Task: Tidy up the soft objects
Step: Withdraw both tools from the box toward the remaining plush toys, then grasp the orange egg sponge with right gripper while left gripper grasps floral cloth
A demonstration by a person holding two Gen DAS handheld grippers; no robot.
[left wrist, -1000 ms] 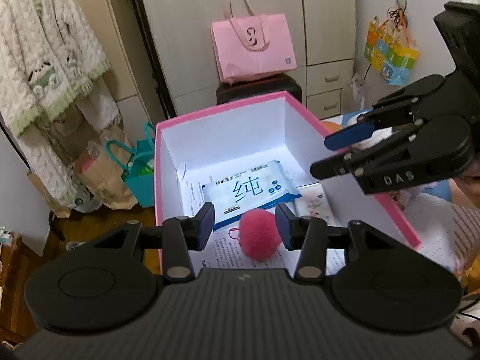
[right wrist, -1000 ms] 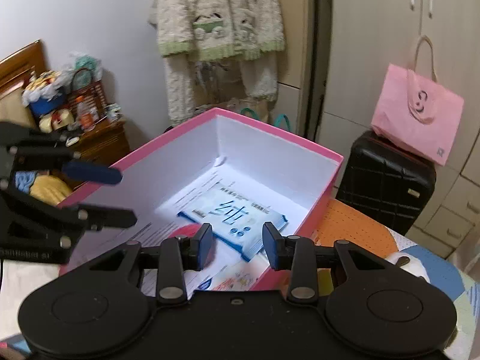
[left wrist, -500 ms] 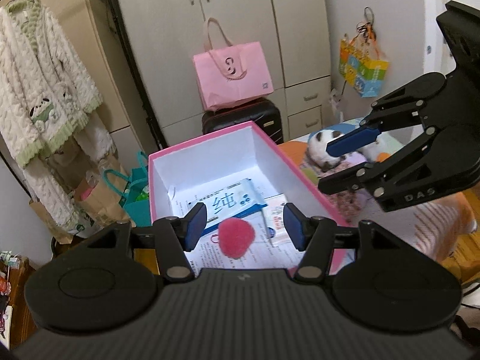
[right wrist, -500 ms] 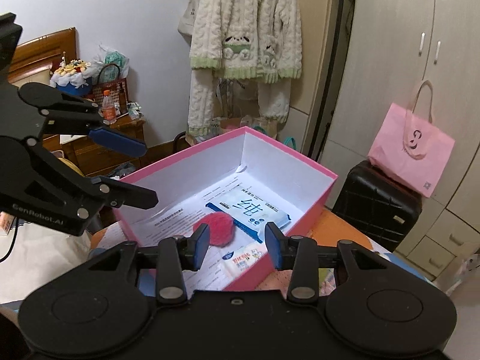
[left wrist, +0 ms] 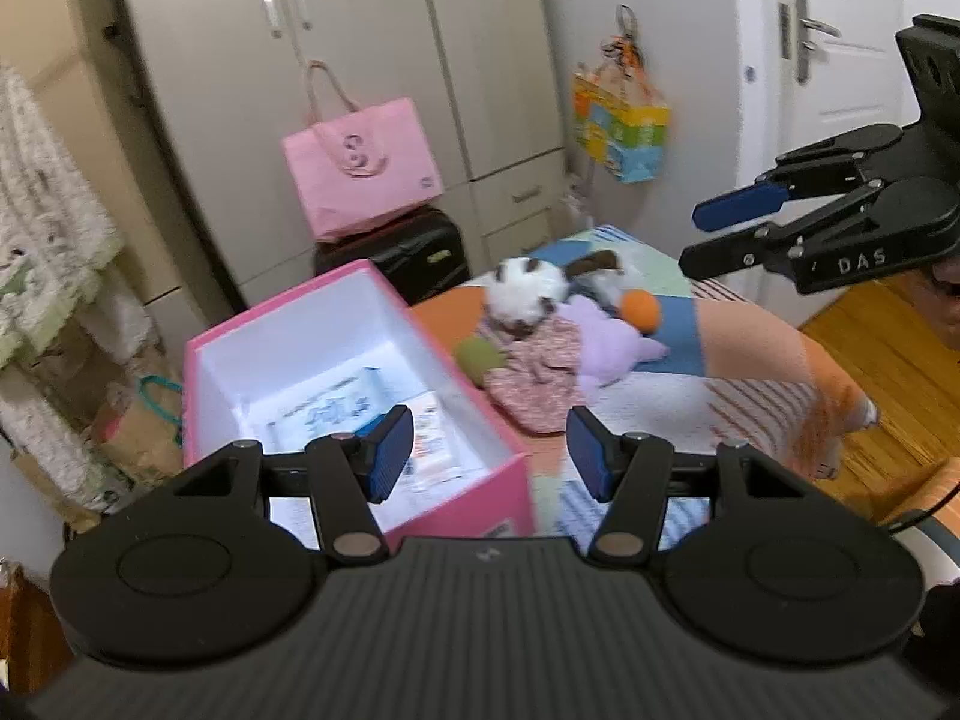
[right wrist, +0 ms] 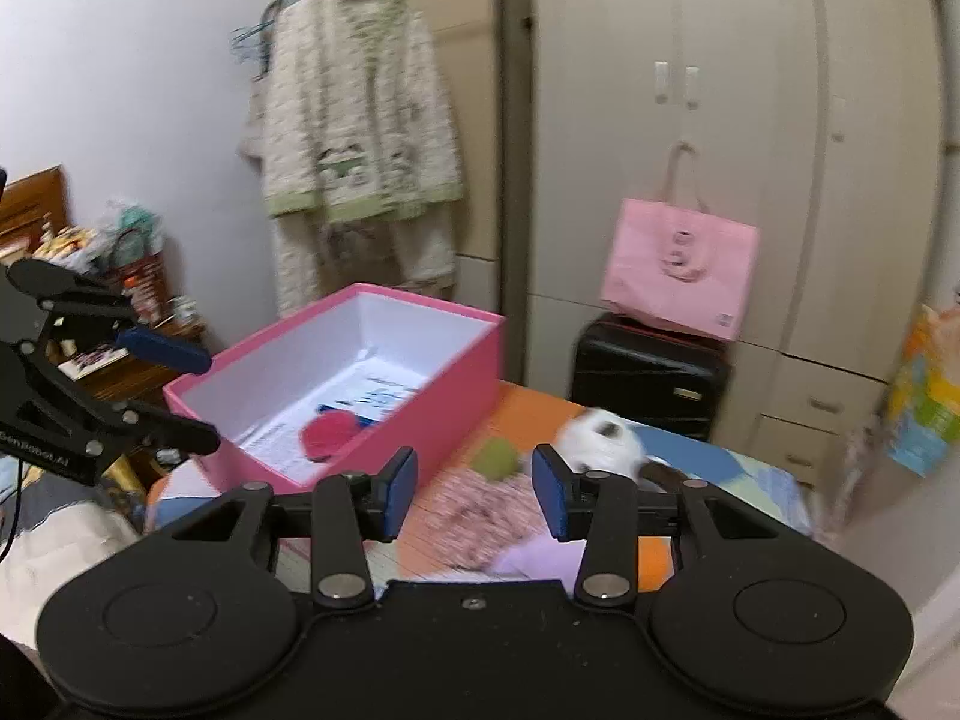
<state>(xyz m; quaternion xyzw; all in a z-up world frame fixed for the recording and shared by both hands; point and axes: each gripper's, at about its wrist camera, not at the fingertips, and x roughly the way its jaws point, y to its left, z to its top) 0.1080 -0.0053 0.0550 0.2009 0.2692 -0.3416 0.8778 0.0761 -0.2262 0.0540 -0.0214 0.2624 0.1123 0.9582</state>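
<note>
A bedroom with pale wardrobes frames a patchwork-covered bed, both views smeared by motion blur. An open pink box sits on the bed, holding a red pom-pom and printed packets whose lettering cannot be read. Just beside the box lies a heap of soft toys: a white-and-dark plush, a lilac one, a green ball, floral cloth. The left gripper stands released, empty, its base hiding the box's near corner. The right gripper is opening, nothing between its jaws.
</note>
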